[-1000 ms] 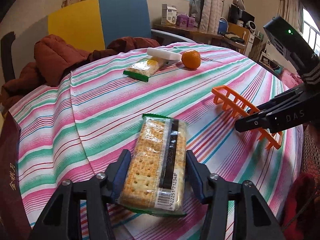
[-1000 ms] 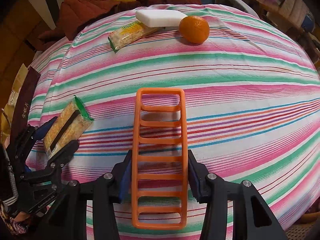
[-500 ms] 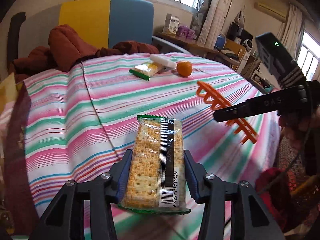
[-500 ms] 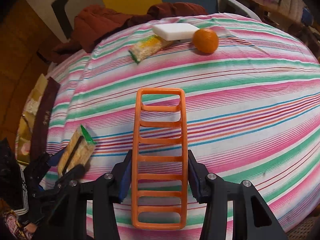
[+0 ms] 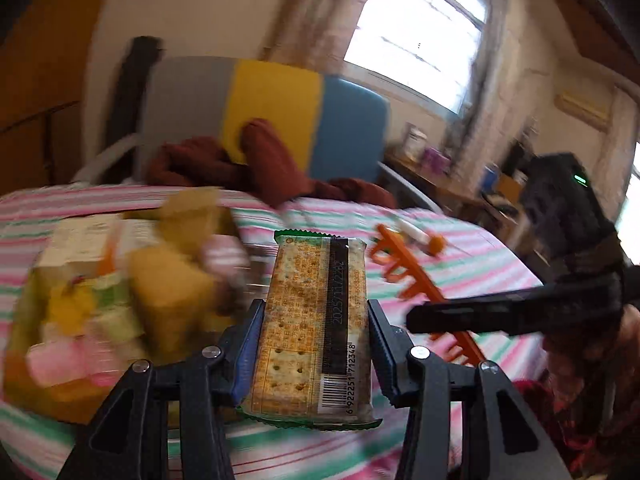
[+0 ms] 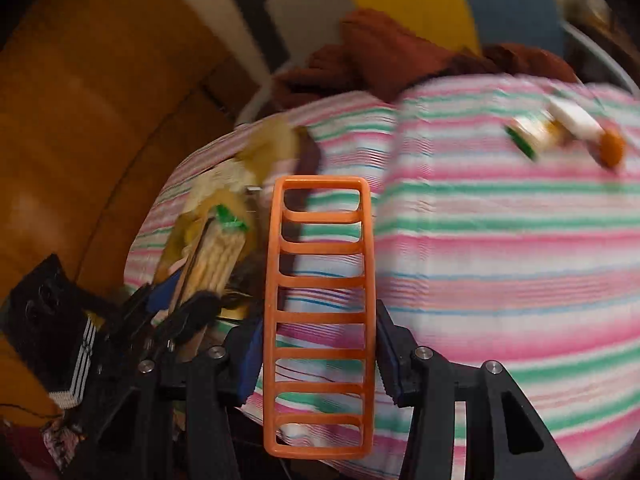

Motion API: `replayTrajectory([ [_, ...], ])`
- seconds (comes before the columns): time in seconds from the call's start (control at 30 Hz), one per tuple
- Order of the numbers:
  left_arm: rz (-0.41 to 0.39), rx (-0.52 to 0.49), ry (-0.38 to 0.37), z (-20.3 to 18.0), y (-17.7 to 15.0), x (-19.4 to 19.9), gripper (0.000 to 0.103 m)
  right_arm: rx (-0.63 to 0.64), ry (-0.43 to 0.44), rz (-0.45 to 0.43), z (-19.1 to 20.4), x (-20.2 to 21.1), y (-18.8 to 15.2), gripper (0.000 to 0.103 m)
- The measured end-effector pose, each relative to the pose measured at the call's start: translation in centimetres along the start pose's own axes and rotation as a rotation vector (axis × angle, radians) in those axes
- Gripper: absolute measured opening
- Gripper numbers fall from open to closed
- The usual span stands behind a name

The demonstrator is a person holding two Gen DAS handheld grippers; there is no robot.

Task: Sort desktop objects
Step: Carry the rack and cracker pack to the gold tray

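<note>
"How many cracker packs point(image 5: 316, 328) did you count?"

"Two: one was clamped in a gripper, and a second cracker pack point(image 6: 532, 136) lay far across the striped tablecloth point(image 6: 500, 264), beside the orange point(image 6: 612, 150)."

"Just one orange?"

"One. And one white bar point(image 6: 574, 120), touching that far pack."

"Orange racks?"

"One rack point(image 6: 320, 312), with seven open slots."

"Grippers?"

"Two: the left gripper point(image 5: 316, 364) and the right gripper point(image 6: 318, 364)."

"And the pile of snacks left of the tablecloth's fold?"

"One heap point(image 5: 120, 292); it was too blurred to count the pieces."
</note>
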State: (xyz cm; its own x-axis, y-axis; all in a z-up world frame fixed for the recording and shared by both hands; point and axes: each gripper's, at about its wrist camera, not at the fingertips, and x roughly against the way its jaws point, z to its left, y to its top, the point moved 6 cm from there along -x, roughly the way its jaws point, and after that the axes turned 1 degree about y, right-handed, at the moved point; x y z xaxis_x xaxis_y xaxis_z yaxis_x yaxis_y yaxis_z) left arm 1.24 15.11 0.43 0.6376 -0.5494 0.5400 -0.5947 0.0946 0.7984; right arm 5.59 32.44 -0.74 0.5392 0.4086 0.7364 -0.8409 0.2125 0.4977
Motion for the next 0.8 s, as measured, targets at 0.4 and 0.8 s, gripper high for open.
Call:
replayTrajectory([
  [0.4,-0.009,0.418,0.341,18.5,0.2,2.3,0.049,0.715,-0.118,0.110,16.3,-10.3,2.7,0.049],
  [0.8,-0.002,0.469,0.411,20.5,-1.9,3.3,0.063,0.725,-0.062,0.100,16.7,-13.1,2.4,0.075],
])
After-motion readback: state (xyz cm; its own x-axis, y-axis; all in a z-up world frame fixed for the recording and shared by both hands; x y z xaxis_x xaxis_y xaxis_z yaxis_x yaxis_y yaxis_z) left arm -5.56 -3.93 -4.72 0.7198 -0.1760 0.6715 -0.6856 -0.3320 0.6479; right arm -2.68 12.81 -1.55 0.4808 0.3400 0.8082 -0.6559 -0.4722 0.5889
